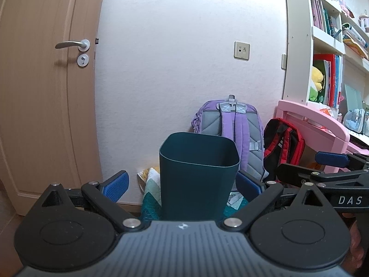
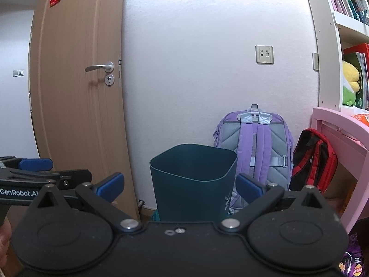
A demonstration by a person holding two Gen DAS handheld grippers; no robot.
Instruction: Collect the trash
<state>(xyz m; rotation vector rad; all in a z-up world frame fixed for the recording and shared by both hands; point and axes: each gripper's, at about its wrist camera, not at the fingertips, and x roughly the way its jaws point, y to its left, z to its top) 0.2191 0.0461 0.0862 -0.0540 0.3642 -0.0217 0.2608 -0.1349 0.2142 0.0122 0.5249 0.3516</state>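
Teal bin (image 1: 198, 173) between spread hand-held gripper (image 1: 182, 185)

Left tongs (image 1: 182, 184) — level, pointing forward, blue-padded fingers (image 1: 116, 185) spread wide apart with nothing clamped between them. Right tongs (image 2: 180, 185) — same attitude, fingers (image 2: 110, 184) likewise spread, nothing gripped; the two units sit side by side, each showing at the edge of the other's view. Part of a hand (image 2: 3, 237) shows at the lower left edge of the right wrist view.
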